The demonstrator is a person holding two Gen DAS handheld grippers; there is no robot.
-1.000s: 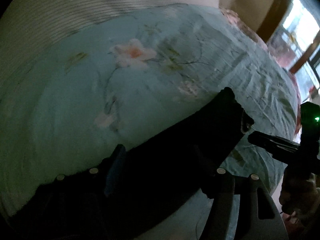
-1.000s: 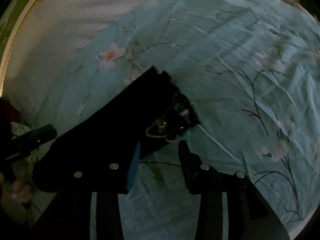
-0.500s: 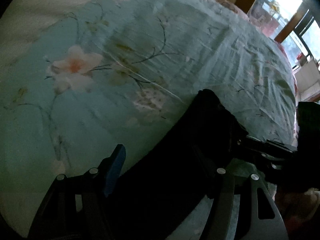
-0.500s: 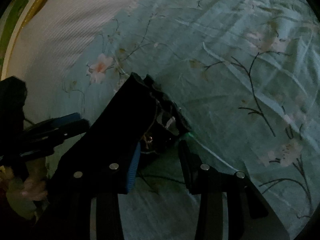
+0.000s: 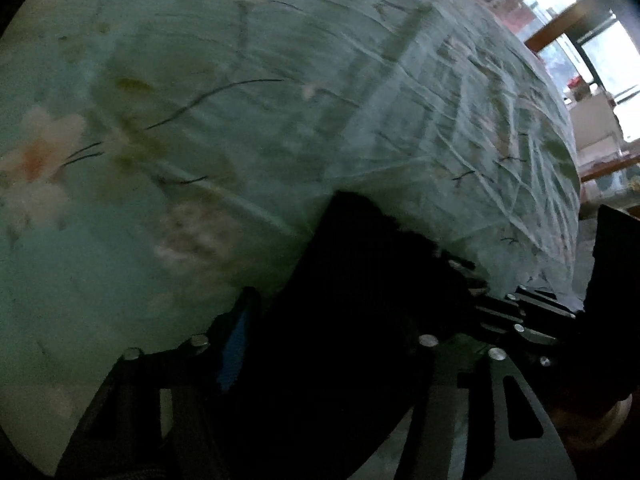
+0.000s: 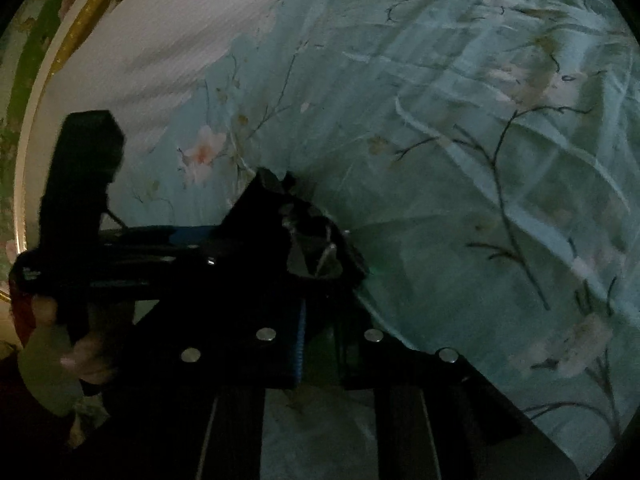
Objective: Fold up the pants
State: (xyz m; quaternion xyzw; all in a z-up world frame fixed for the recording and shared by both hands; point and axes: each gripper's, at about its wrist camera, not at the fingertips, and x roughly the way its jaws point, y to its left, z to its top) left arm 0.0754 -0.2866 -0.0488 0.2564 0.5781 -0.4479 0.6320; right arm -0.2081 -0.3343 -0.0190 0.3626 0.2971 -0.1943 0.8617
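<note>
Wrinkled pale-green sheet (image 5: 280,120) printed with pink flowers (image 6: 204,152) and dark branches. White ribbed cover (image 6: 168,40) at its far edge. Bright window (image 5: 592,40) beyond the bed.

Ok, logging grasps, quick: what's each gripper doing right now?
Left gripper: open, pants lying between the fingers.
Right gripper: shut on pants.

We see a home bedroom, a bed under a wrinkled pale teal sheet printed with pink blossoms and dark twigs (image 5: 360,100), a white ribbed headboard panel (image 6: 168,36), green floral wallpaper (image 6: 24,60), bright windows with dark wooden frames (image 5: 576,20) beyond.
</note>
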